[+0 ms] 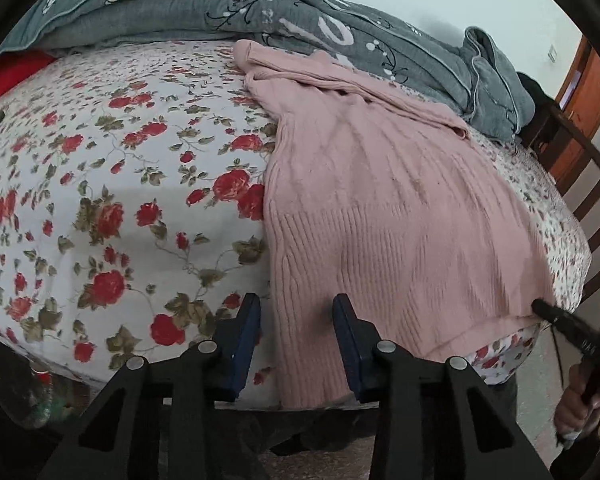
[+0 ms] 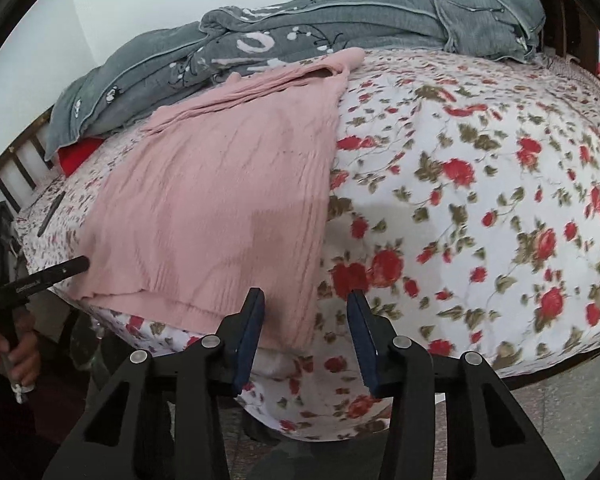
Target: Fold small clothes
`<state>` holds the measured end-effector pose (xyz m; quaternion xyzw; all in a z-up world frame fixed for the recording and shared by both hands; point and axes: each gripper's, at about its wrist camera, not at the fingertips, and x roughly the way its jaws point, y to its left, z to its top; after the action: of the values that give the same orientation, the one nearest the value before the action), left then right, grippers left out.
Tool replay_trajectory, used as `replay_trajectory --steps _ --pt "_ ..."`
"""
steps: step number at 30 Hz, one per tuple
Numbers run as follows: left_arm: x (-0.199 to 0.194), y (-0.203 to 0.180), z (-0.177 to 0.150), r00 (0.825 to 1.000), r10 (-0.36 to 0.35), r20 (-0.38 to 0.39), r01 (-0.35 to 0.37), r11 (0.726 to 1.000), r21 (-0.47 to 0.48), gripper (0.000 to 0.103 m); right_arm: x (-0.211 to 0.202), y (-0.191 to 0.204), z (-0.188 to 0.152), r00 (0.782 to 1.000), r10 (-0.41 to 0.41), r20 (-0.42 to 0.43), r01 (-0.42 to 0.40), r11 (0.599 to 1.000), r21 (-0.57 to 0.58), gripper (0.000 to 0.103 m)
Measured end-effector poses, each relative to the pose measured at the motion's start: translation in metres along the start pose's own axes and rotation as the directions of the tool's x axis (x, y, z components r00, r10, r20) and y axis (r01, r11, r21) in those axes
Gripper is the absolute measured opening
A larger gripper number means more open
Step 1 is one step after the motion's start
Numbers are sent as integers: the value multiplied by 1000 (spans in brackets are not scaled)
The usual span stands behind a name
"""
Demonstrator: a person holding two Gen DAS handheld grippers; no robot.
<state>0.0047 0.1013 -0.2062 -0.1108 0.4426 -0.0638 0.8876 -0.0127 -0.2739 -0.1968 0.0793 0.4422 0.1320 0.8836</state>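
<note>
A pink ribbed sweater [image 1: 380,200] lies flat on the flower-print bed sheet [image 1: 100,200], its hem hanging a little over the near edge of the bed. My left gripper [image 1: 296,320] is open over the hem's left corner; the cloth lies between the jaws with sheet showing beside one pad. My right gripper [image 2: 306,316] is open over the sweater [image 2: 220,200] at its right hem corner, and the pads do not press on it. Each wrist view shows the other tool's black finger [image 1: 556,314] [image 2: 68,268] at the far hem corner, with a hand on its grip.
A crumpled grey quilt [image 1: 260,8] [image 2: 320,36] is piled along the back of the bed, touching the sweater's top. A red cloth [image 1: 16,72] sits beneath the quilt. A wooden rail [image 1: 596,208] stands at the bed's end. A thin dark object [image 2: 52,212] lies on the sheet [image 2: 480,200].
</note>
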Motion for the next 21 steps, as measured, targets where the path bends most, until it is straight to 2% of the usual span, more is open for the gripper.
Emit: replay_trajectory --steps 1,3,5,6,7,10,12,15,18,19,21 --pt "0 -1 0 1000 -1 1 1 1000 1 33 2 2 -1 1000 9 -5 -9 1000 2 40" --pt "1 -1 1 1000 -6 -9 6 1000 6 23 5 7 -2 1000 4 0 -4 1000 -7 35" --pt "-1 1 2 1000 -22 -12 22 1000 -1 8 6 12 -1 1000 -2 -7 2 1000 -16 24" --pt "-3 2 3 999 -32 -8 32 999 -7 8 6 13 0 1000 5 -10 -5 1000 -16 9" --pt "-6 4 3 999 -44 -1 44 999 -11 7 4 14 0 1000 8 -8 -8 1000 -19 6" --pt "-19 9 2 997 -66 27 66 998 -4 7 -9 13 4 999 19 48 -19 1000 -19 6" --pt "-18 10 1 997 -72 13 72 997 4 7 -18 7 3 996 54 70 -54 999 0 6" --pt "-8 10 0 999 -50 -19 50 999 10 8 -11 0 1 997 51 51 -52 998 21 6" --pt "-5 9 -2 998 -59 -33 59 998 12 8 -3 1 -2 1000 28 14 -28 1000 4 7" --pt "-5 9 -3 998 -61 -35 61 998 11 11 -2 2 -3 999 30 11 -30 1000 0 8" --pt "-5 9 -6 997 -77 -31 78 997 9 23 -2 3 -3 1000 30 9 -30 1000 -6 10"
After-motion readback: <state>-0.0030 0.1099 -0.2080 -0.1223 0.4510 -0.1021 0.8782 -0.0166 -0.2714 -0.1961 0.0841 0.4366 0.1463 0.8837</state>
